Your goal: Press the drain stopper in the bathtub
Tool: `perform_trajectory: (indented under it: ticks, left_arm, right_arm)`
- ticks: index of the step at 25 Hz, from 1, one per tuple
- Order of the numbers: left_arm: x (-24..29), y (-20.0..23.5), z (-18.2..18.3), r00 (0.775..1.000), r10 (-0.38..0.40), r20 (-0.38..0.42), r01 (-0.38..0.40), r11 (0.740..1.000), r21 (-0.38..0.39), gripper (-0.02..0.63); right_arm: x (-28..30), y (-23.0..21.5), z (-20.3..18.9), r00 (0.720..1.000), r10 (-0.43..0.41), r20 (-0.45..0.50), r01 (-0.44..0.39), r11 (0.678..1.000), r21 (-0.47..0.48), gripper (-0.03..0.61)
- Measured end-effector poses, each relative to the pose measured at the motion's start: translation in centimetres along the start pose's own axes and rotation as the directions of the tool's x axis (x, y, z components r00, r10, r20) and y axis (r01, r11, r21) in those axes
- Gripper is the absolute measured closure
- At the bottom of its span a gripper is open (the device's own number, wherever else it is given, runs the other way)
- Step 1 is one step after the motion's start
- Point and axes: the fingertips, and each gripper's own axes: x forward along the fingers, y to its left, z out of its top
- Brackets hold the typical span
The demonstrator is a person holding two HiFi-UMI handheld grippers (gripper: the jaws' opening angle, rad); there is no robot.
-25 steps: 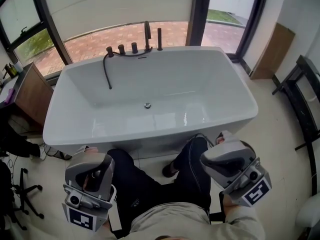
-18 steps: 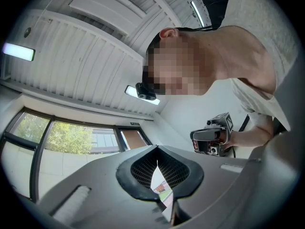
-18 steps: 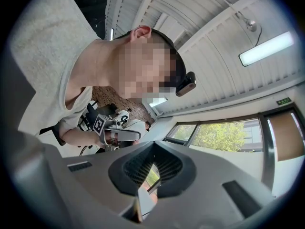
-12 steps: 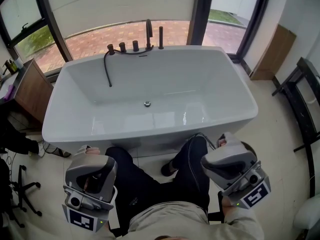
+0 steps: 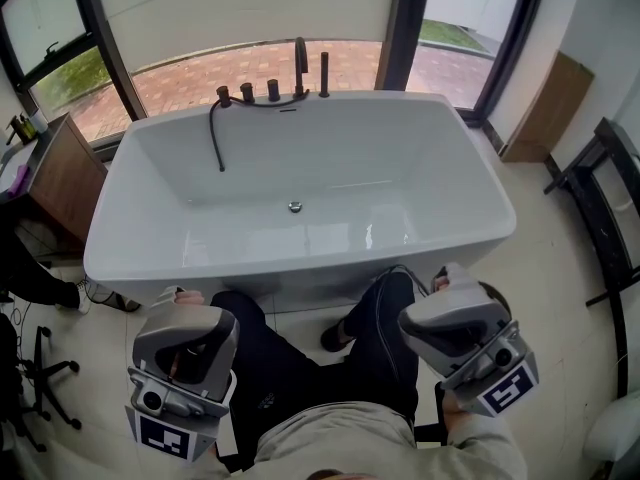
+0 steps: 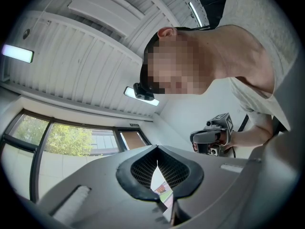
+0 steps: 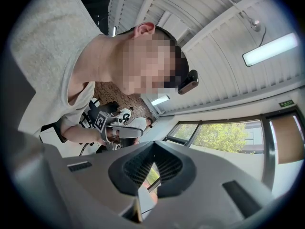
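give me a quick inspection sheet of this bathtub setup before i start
surface: white bathtub, nothing lying in it.
job's things: drain stopper in the middle of the tub floor, neither tool near it.
clutter: nothing seen.
grippers: left tool and right tool both shut and empty, held low beside the person's knees, short of the tub.
cables: dark shower hose hangs from the far rim into the tub.
surroundings: dark faucet set on the far rim; windows behind; wooden cabinet at left; black rack at right.
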Motion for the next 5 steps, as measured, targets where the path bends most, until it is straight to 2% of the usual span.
perform_trajectory:
  ticks: [5]
  left_arm:
    - [0.09,0.3,-0.15,1.0,-0.002,-0.005,0.002,1.0,0.0,0.606]
  right_arm:
    - [0.24,-0.19,-0.13,1.0,-0.001,-0.004,0.001,1.0,0.0,0.575]
